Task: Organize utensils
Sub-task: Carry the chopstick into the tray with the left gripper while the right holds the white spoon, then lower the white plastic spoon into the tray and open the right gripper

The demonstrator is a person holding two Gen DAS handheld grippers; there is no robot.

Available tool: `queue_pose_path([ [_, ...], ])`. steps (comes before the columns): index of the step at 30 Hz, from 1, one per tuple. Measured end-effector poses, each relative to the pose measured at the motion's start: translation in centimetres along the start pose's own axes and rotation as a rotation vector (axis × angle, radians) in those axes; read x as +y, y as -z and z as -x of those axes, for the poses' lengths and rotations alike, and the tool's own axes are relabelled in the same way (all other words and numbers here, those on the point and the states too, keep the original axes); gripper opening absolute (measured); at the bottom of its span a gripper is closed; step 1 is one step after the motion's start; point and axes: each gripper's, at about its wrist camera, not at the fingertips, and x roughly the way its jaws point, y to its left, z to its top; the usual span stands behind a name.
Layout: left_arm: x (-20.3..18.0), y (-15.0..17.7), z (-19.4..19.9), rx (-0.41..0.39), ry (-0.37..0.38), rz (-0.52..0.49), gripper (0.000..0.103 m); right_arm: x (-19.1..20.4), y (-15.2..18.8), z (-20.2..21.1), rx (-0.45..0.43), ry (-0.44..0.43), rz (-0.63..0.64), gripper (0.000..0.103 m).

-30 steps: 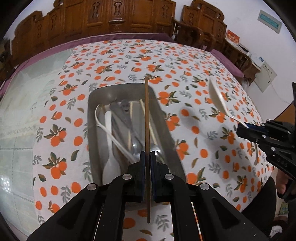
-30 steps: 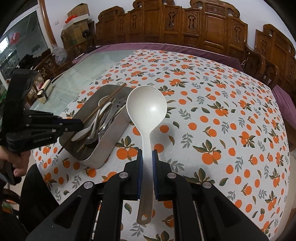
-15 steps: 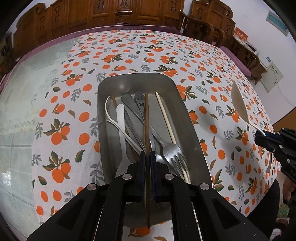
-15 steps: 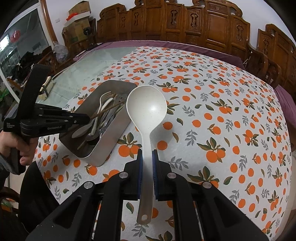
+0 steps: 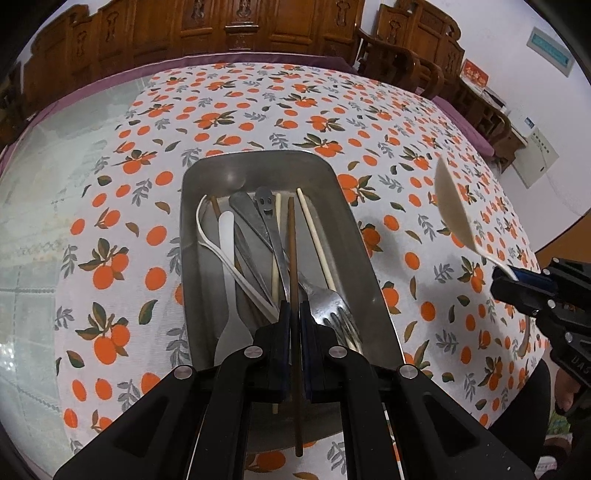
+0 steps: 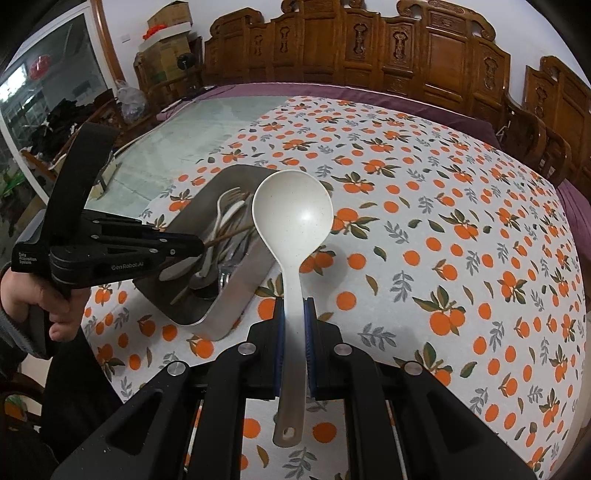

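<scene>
Where the left wrist view looks down, a tablecloth [image 5: 258, 110] printed with oranges is seen, backed by carved wooden chairs [image 5: 229, 26]. A brown chopstick [image 5: 292, 251] is clamped by the left gripper [image 5: 294, 314] over the steel tray [image 5: 369, 266] of cutlery; its lower end is hidden. From the right wrist view, a white ladle [image 6: 291, 236] is pinched by the right gripper [image 6: 293, 314] beside the tray; cluttered shelves [image 6: 162, 48] remain indistinct.

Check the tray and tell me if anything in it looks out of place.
Mostly fine: the utensils lie lengthwise in the tray. The oddity is orientation: the metal fork has its tines at the near end, while the white fork has tines at the far end. The brown chopstick is not yet released, gripped in the left tongs.
</scene>
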Motion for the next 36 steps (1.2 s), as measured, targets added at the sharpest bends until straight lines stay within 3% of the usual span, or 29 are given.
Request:
queue_pose_path([
  [9,-0.1,-0.4,0.2,-0.019,0.016,0.012,0.004,1.0,-0.5,-0.2,-0.002,-0.01,0.007,0.011],
  [31,4.4,1.5,6.2,-0.125,-0.07,0.066,0.005,5.1,-4.3,-4.6,0.007,-0.096,-0.024,0.011],
  [33,4.7,1.7,6.5,-0.131,-0.072,0.072,0.009,5.4,-4.8,-5.4,0.012,-0.105,-0.037,0.011],
  [36,5.0,1.8,7.0,-0.143,-0.081,0.075,0.023,5.7,-5.7,-6.7,0.026,-0.119,-0.055,0.011],
])
